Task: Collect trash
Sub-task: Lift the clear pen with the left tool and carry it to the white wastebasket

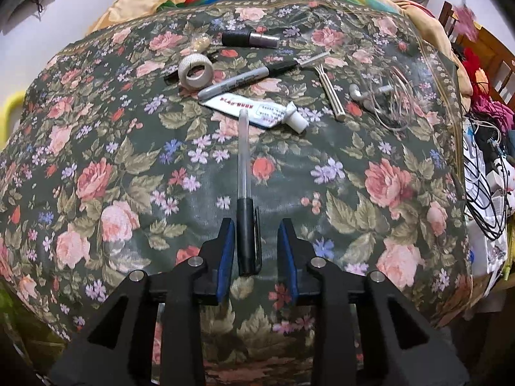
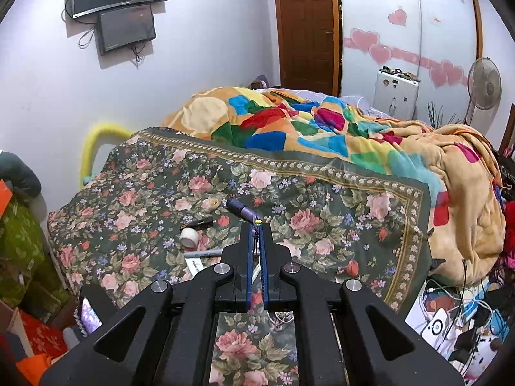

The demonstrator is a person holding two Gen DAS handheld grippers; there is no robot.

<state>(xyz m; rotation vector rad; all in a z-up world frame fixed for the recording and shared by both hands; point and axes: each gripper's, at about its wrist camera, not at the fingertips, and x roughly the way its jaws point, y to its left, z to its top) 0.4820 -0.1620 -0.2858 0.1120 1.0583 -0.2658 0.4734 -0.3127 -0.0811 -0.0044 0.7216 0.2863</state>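
Observation:
A pen (image 1: 243, 160) with a clear barrel and a black cap lies on the floral cloth (image 1: 338, 199). Its capped end sits between the fingers of my left gripper (image 1: 256, 225), which is open, with a gap between each pad and the cap. Beyond it lie a white tube (image 1: 257, 112), a grey marker (image 1: 248, 78), a tape roll (image 1: 195, 70), a dark and purple tube (image 1: 249, 39), a clear-handled stick (image 1: 331, 96) and bagged earphones (image 1: 370, 93). My right gripper (image 2: 257, 225) hangs above the cloth, shut on a thin item with a yellow-green tip; I cannot tell what it is.
A colourful blanket (image 2: 289, 122) is heaped behind the cloth. Cables and boxes (image 1: 486, 193) crowd the right side of the bed. A fan (image 2: 484, 87), a brown door (image 2: 305, 32) and two wall screens (image 2: 122, 9) stand behind.

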